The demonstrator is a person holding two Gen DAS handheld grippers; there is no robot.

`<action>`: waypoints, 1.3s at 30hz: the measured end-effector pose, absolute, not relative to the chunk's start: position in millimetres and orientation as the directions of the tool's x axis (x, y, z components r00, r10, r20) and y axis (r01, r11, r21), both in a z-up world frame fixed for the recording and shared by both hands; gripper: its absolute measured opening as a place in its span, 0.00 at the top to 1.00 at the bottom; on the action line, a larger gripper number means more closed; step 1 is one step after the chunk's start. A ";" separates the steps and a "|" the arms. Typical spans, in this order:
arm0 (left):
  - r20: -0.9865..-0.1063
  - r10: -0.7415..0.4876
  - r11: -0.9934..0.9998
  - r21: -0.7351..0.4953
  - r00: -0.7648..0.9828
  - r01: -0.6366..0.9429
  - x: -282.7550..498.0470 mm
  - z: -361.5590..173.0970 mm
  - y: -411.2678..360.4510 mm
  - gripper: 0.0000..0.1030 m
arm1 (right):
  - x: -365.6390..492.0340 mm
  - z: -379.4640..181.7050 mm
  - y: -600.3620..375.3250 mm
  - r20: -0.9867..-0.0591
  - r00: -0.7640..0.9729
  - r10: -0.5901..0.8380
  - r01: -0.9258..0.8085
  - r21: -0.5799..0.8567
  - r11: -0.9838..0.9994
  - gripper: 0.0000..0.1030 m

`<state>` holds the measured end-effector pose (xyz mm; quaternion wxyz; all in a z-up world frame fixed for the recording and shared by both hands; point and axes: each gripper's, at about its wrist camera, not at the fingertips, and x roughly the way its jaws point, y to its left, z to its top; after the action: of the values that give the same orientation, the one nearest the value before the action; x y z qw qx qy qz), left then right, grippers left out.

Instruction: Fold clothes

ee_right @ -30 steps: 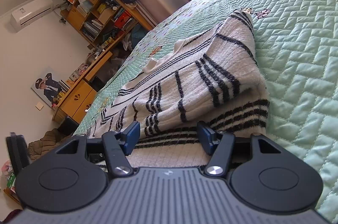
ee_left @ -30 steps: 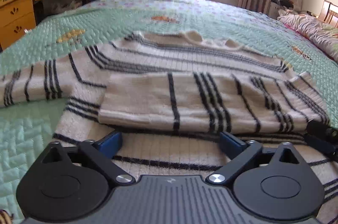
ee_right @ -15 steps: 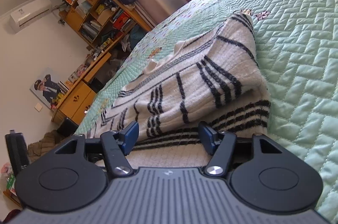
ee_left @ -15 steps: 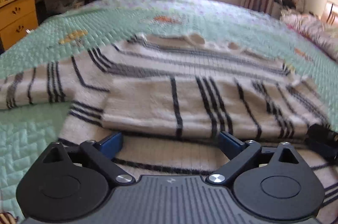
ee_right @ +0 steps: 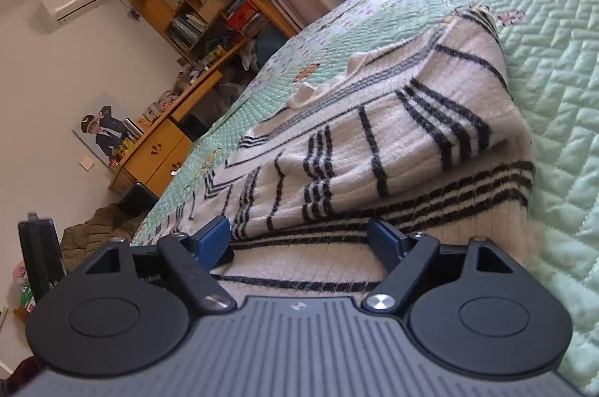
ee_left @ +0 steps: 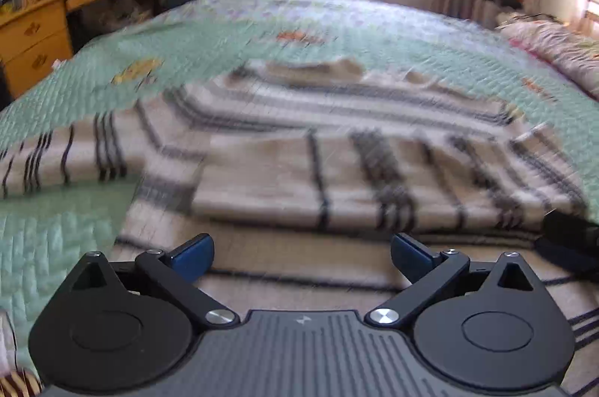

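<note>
A: Entry. Where is the garment?

B: The striped sweater [ee_left: 337,149] lies flat on the bed [ee_left: 262,33], on the green quilt, hem toward the near edge and collar toward the window end. One sleeve [ee_left: 374,187] is folded across the body. The other sleeve [ee_left: 63,157] is spread out over the quilt toward the bed's left side.

A: Fingers?

B: Left gripper [ee_left: 301,249]: fingers spread wide, nothing between them but the flat knit below; no grip. The left view is smeared, so I cannot tell whether the tips touch the fabric. Right gripper [ee_right: 299,238]: fingers apart and just been opening, with hem fabric lying under the gap; the pads do not press on it. It sits low at the sweater's right hem corner [ee_right: 520,221], near where the sweater ends and bare quilt begins.

A: Step in hand?

B: My reading: first sleeve fold is done and let go; roughly the first part of the fold sequence. Unfolded sleeve and the body folds remain.

A: Next move?

B: Probably the spread sleeve. It calls for the left fingers to travel to the cuff end, pinch a single layer and carry it across the body without dragging the folded sleeve. Thick knit, so a deep bite is needed.
</note>
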<state>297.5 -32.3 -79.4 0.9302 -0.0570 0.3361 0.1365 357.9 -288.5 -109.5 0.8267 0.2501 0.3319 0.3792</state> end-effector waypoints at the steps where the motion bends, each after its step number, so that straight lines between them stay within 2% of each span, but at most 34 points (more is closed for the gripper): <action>1: -0.631 0.211 0.961 -0.003 0.747 -0.275 301.6 -75.9 -35.5 0.02 | 358.2 -109.6 -288.4 -0.358 0.493 0.793 -0.462 0.666 0.587 0.21; 4: -0.643 0.190 0.969 0.002 0.742 -0.247 320.7 -75.6 -37.4 0.01 | 356.8 -109.8 -287.8 -0.360 0.490 0.794 -0.461 0.666 0.587 0.21; 7: -0.683 0.191 0.954 -0.041 0.705 -0.299 336.4 -94.6 -20.4 0.01 | 357.9 -111.2 -286.6 -0.362 0.485 0.796 -0.464 0.665 0.585 0.20; 12: -0.673 0.175 0.950 -0.076 0.719 -0.302 331.3 -96.9 -16.6 0.01 | 361.5 -112.2 -285.6 -0.362 0.477 0.801 -0.468 0.667 0.580 0.19; 18: -0.652 0.182 0.937 -0.112 0.736 -0.332 308.6 -73.9 -15.5 0.02 | 364.5 -112.5 -287.8 -0.353 0.468 0.810 -0.463 0.683 0.565 0.19; 22: -0.627 0.177 0.926 -0.156 0.759 -0.344 283.6 -58.9 -8.0 0.02 | 371.0 -114.1 -300.1 -0.302 0.445 0.843 -0.439 0.747 0.499 0.19; 27: -0.619 0.146 0.893 -0.253 0.772 -0.371 266.9 -48.5 14.8 0.02 | 378.6 -117.6 -322.9 -0.194 0.462 0.866 -0.387 0.834 0.393 0.19; 34: -0.567 0.050 0.914 -0.305 0.822 -0.266 298.1 -34.4 18.1 0.01 | 382.7 -123.4 -349.6 -0.098 0.544 0.833 -0.345 0.879 0.329 0.19; 37: -0.599 0.060 0.901 -0.312 0.798 -0.302 323.5 -56.1 34.9 0.01 | 385.5 -130.7 -355.9 -0.094 0.567 0.818 -0.312 0.895 0.319 0.19; 39: -0.670 0.032 0.863 -0.356 0.741 -0.358 339.7 -88.0 54.9 0.02 | 387.4 -135.8 -357.1 -0.099 0.568 0.817 -0.298 0.900 0.317 0.19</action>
<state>339.7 54.9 -88.0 0.9022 -0.2383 0.3429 0.1081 387.4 -357.1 -135.8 0.7598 0.4548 0.2850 0.3668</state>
